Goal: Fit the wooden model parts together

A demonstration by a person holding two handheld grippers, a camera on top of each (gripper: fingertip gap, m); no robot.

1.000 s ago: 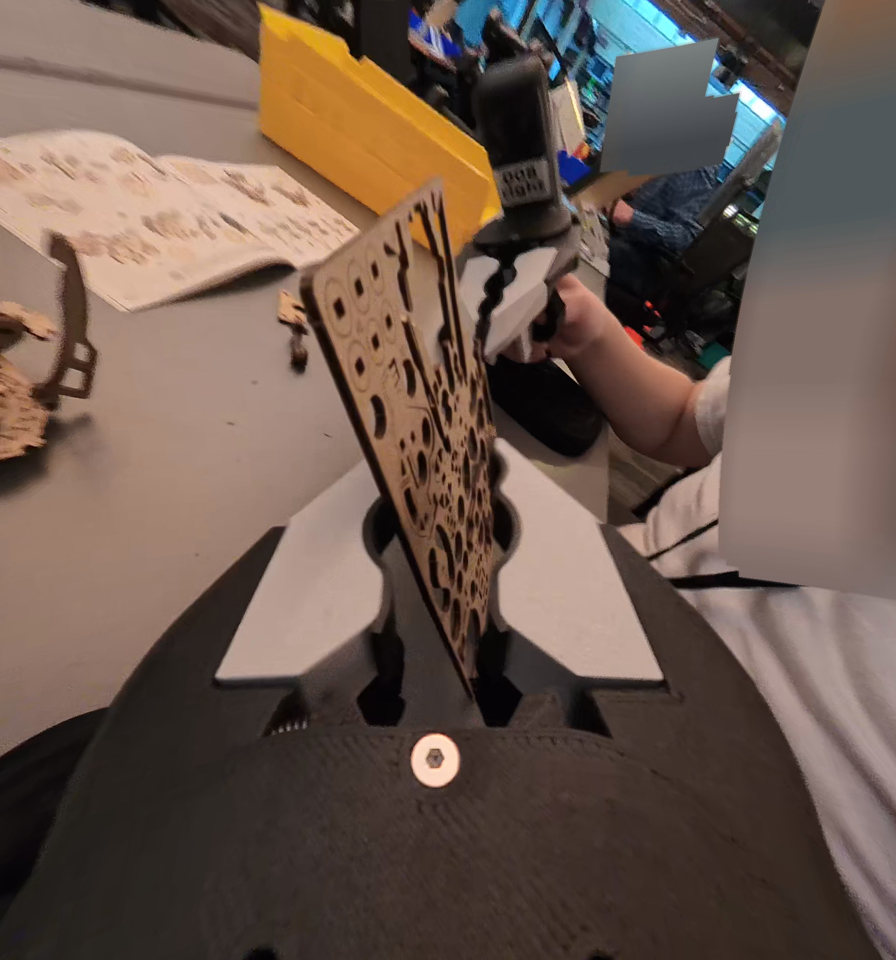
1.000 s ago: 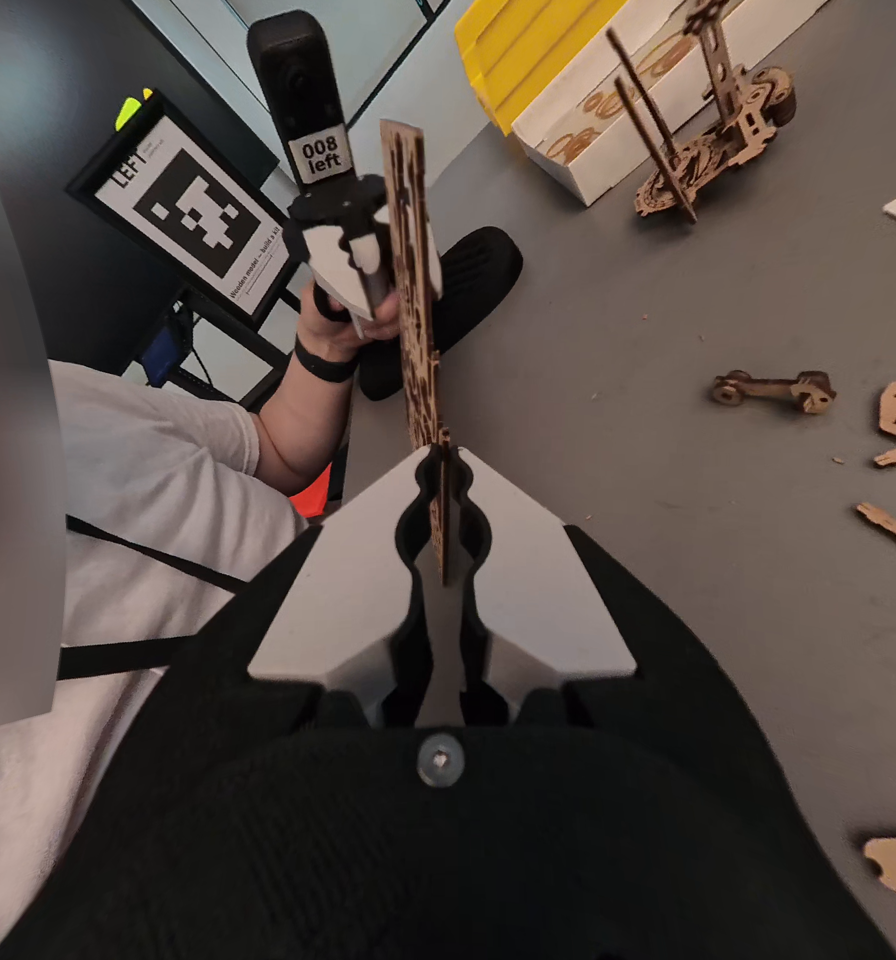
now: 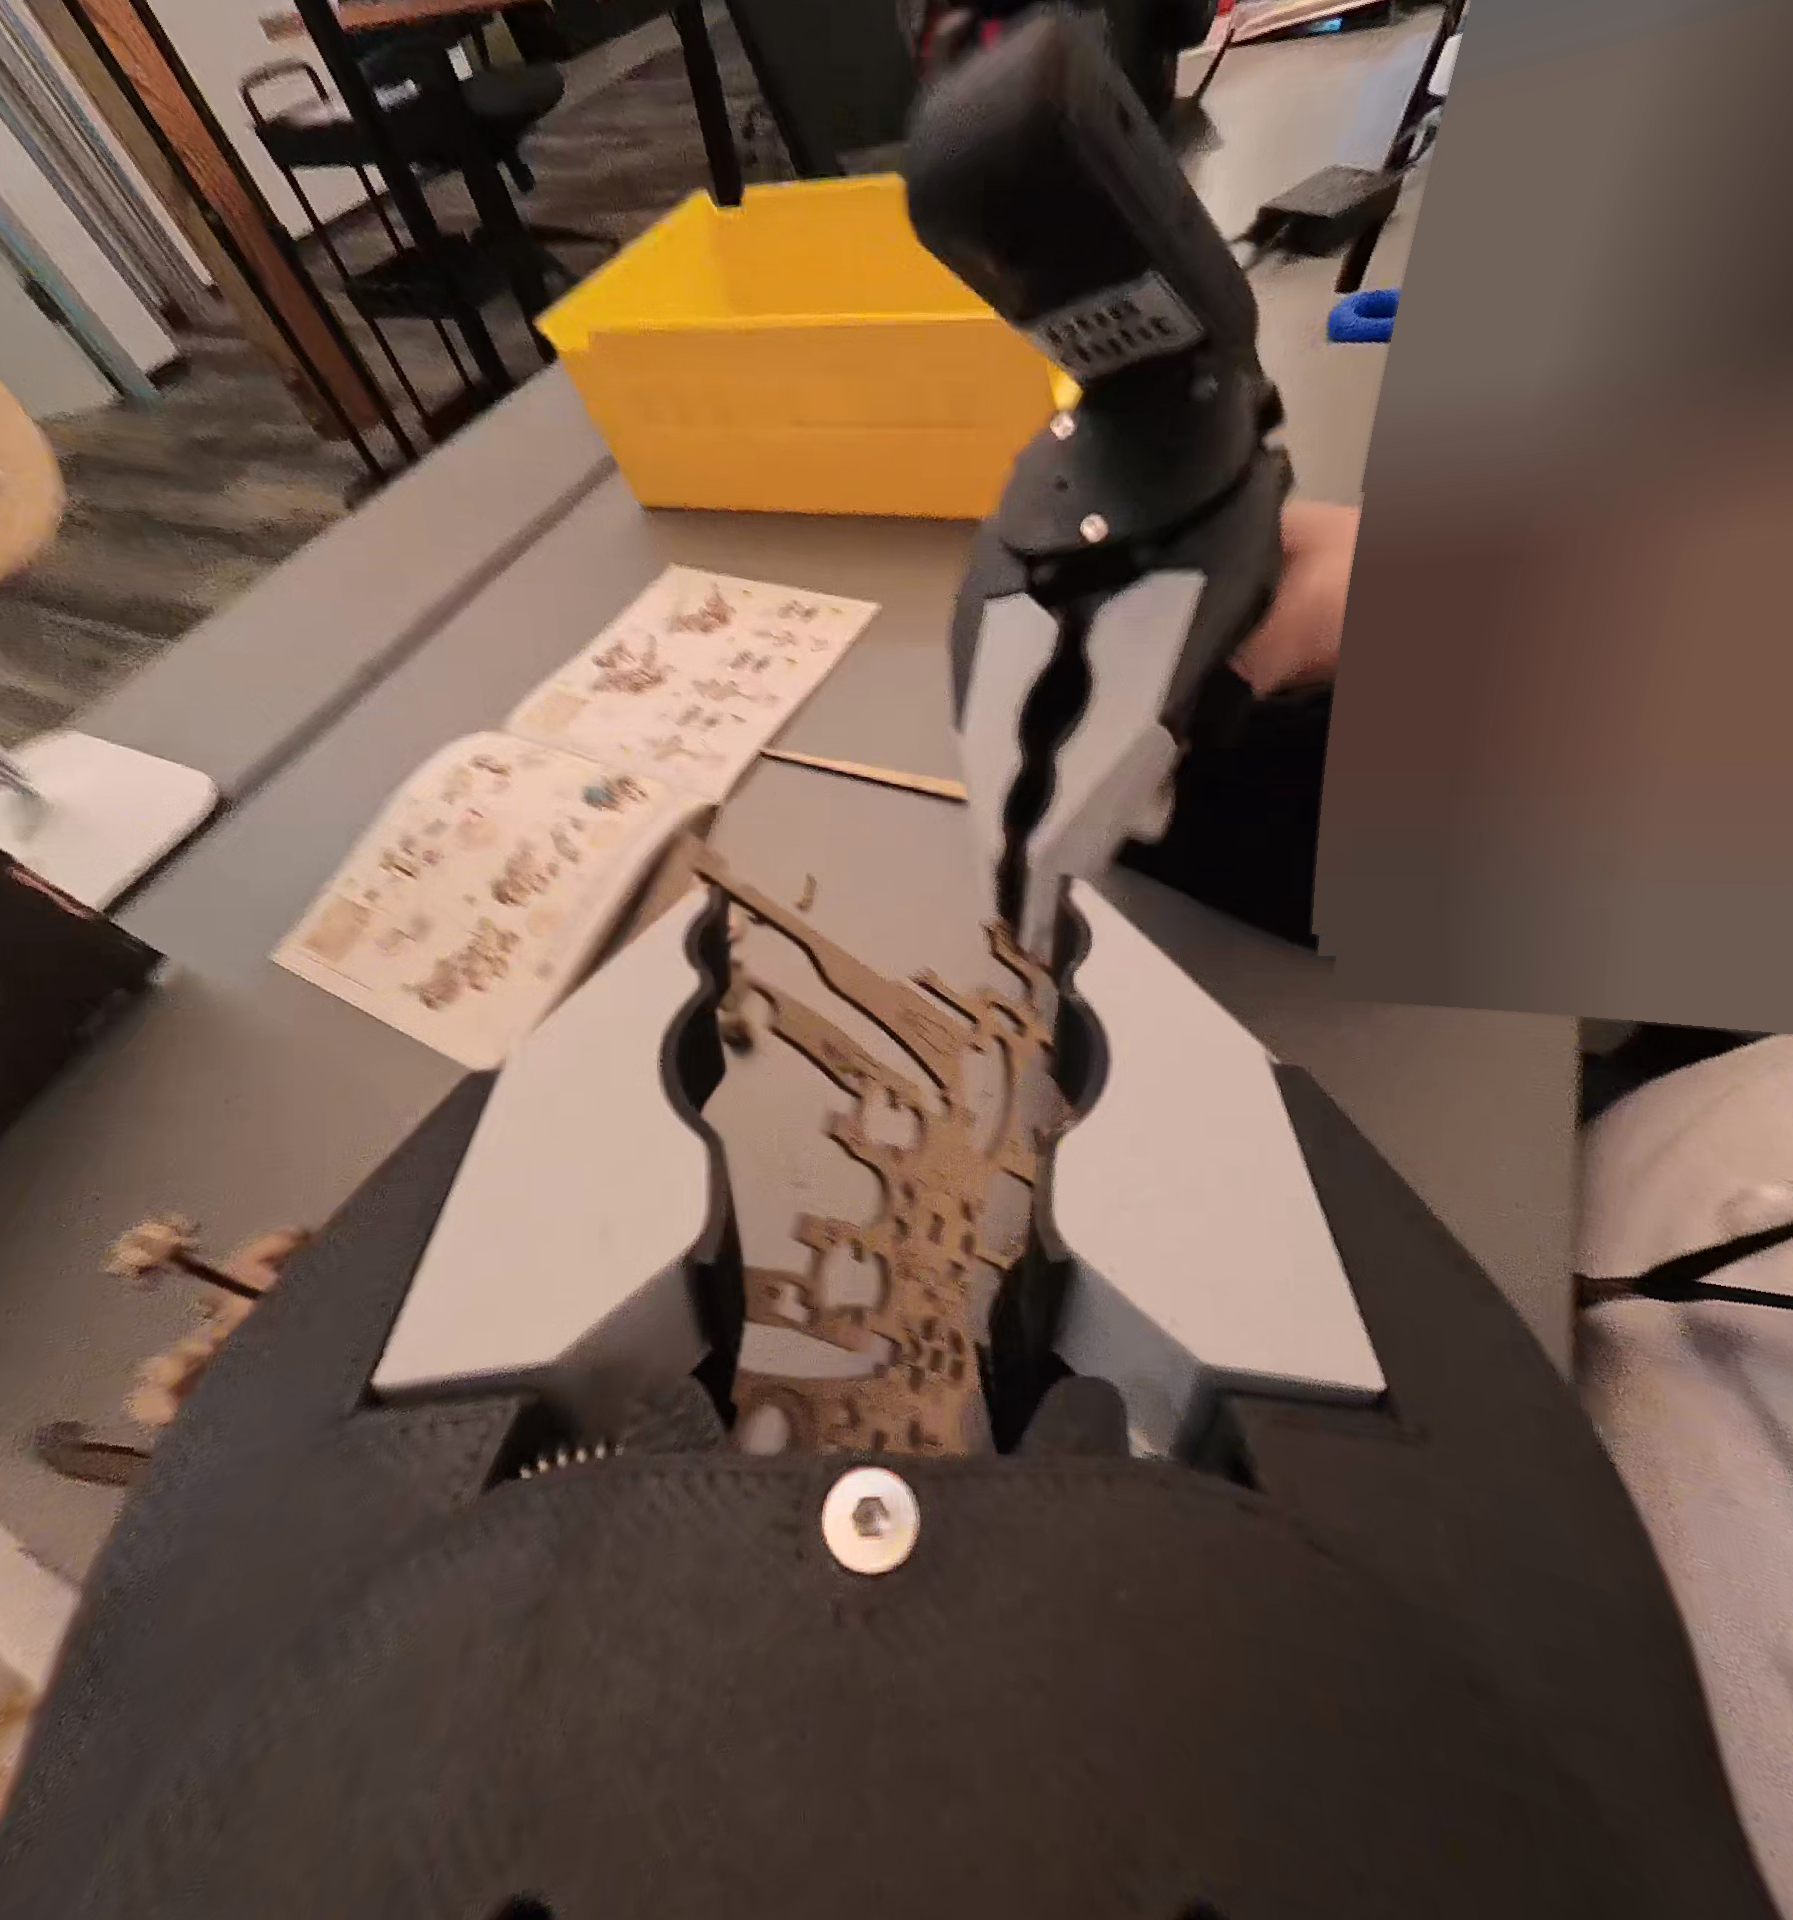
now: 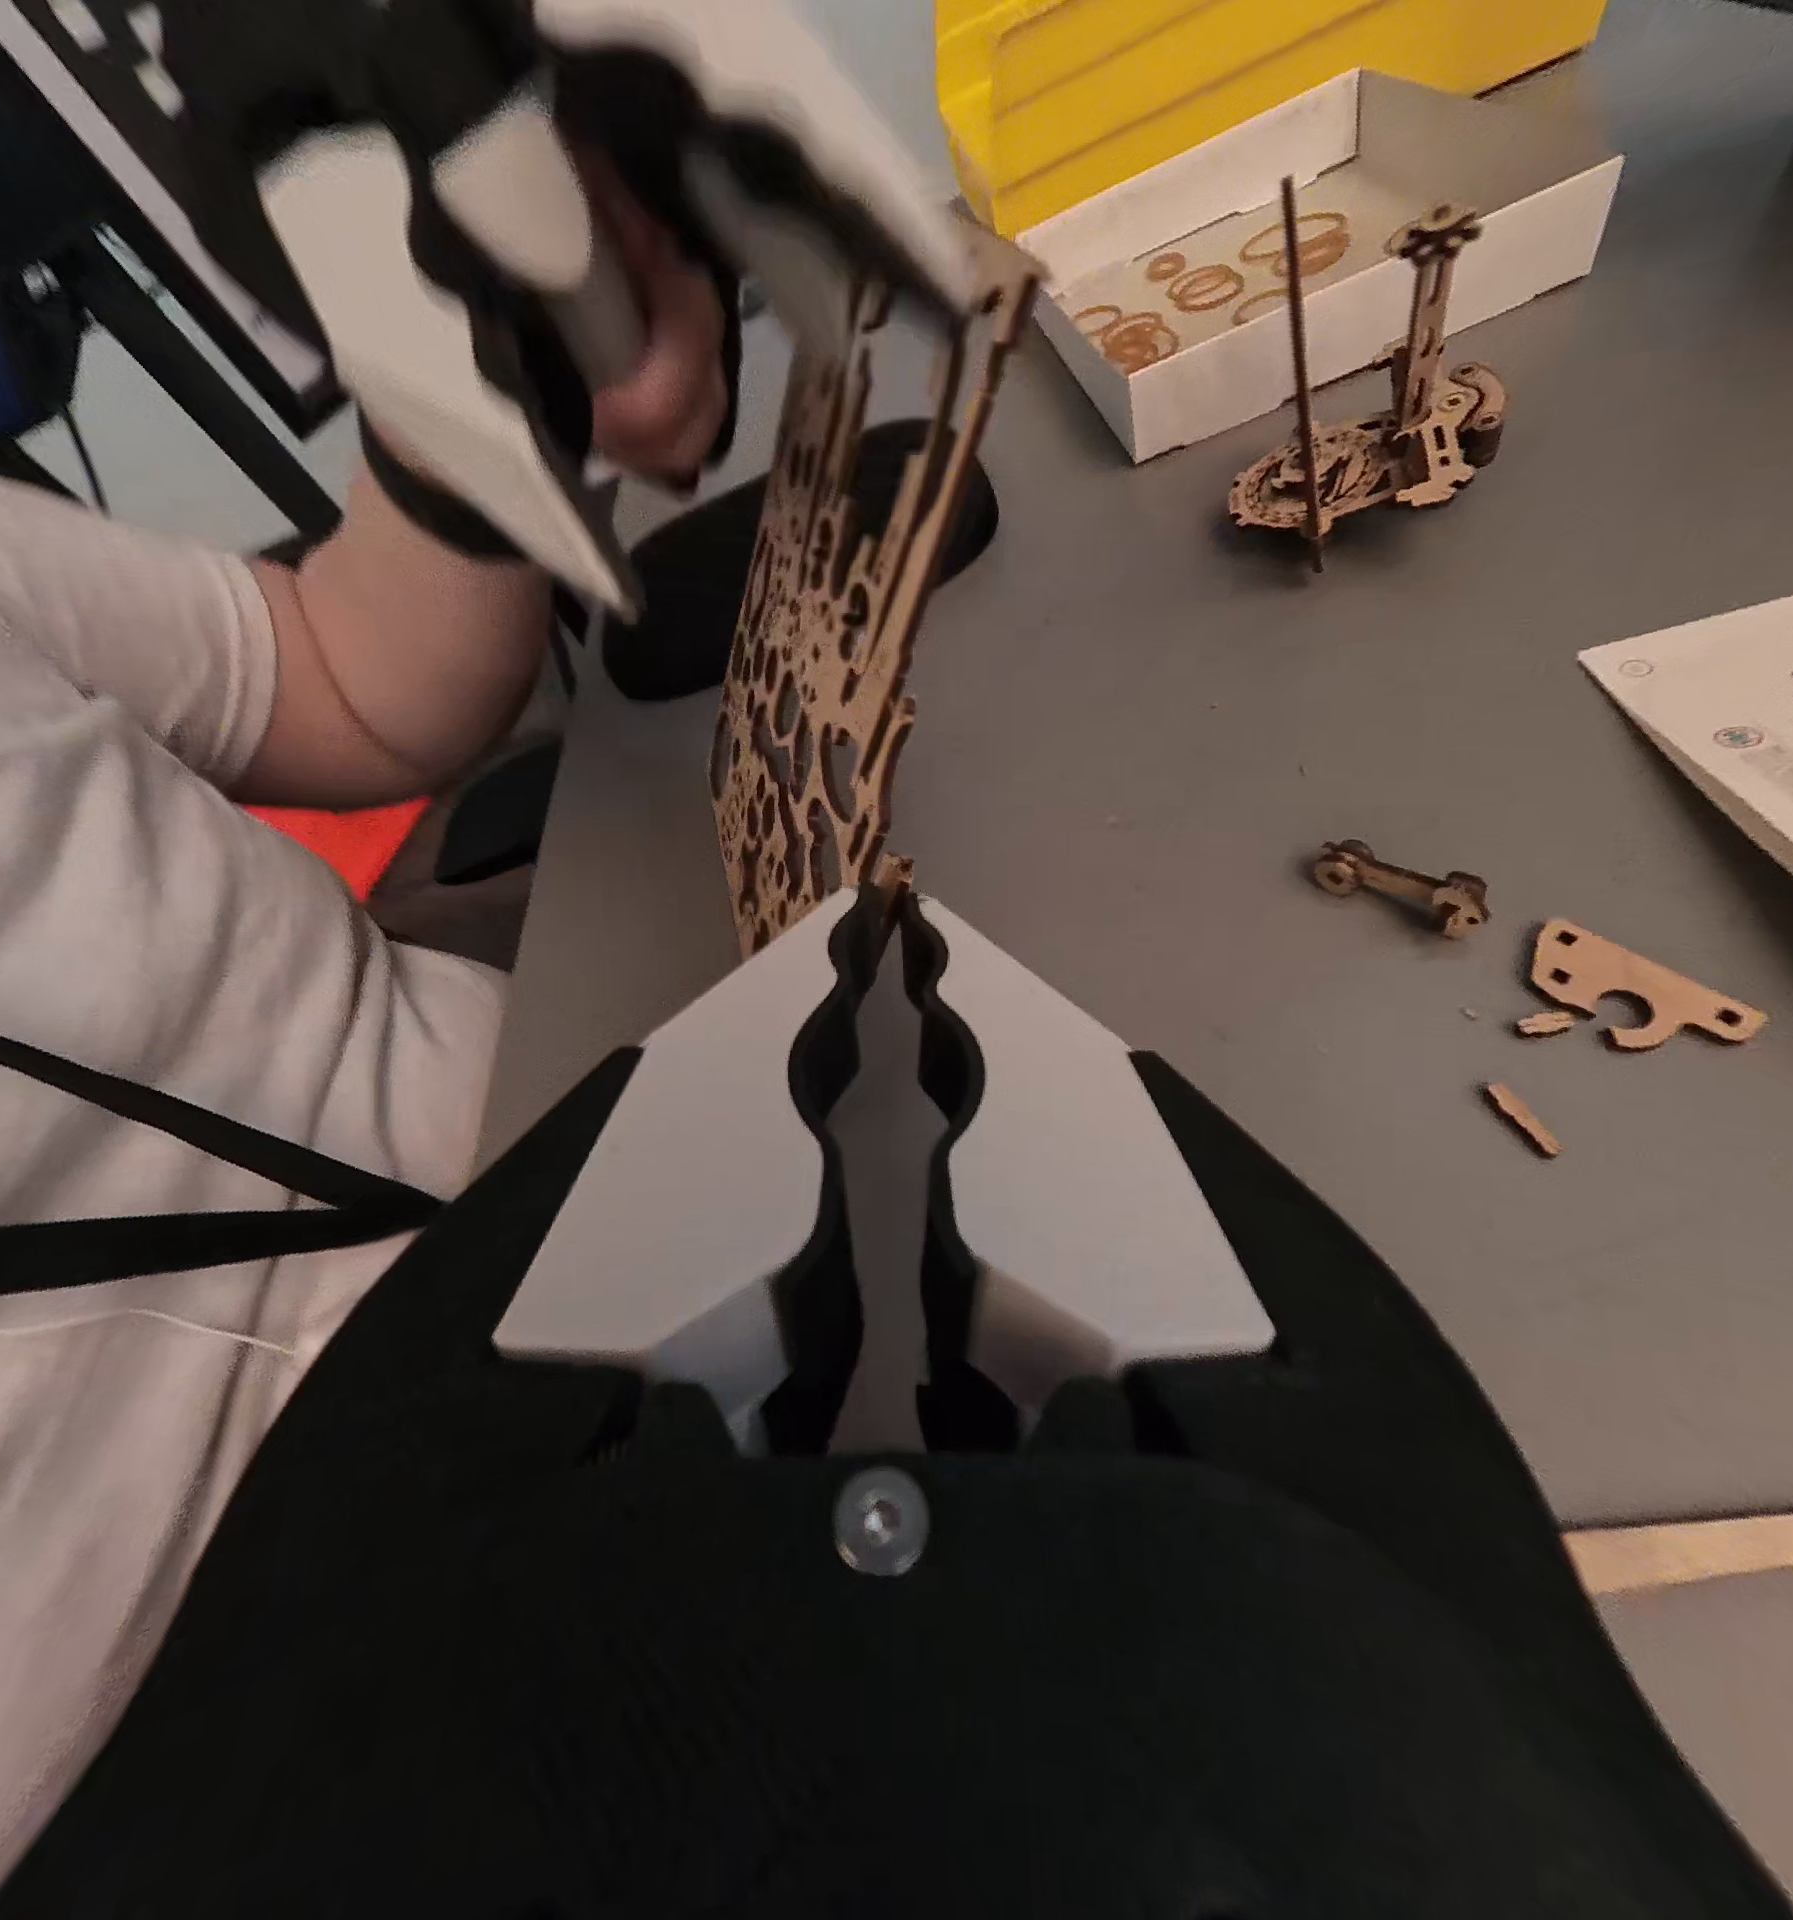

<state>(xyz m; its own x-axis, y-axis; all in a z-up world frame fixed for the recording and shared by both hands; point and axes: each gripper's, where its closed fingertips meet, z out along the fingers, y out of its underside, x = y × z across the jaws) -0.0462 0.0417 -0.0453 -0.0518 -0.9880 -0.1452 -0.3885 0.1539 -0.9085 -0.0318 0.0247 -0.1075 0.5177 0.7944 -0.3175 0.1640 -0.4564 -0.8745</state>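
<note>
While L gripper [image 3: 881, 1049] is spread around the wooden sheet [image 4: 819, 665], held up over the table [image 4: 1235, 727], R gripper [image 4: 887, 904] pinches a small piece [image 4: 894, 871] at sheet's lower edge: prob. best to re-clamp sheet w/ L, then twist gently

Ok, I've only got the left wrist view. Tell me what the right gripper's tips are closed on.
Observer: The right gripper pinches a small wooden tab at its very tips, beside the wooden sheet; I can't tell whether it's attached.
Operator: Now list the loose parts on that side.
Observer: A short link, a flat bracket and a sliver lie apart on the grey table.
Operator: Find the partly built model.
Observer: The partly built model stands upright in front of the white box.
</note>
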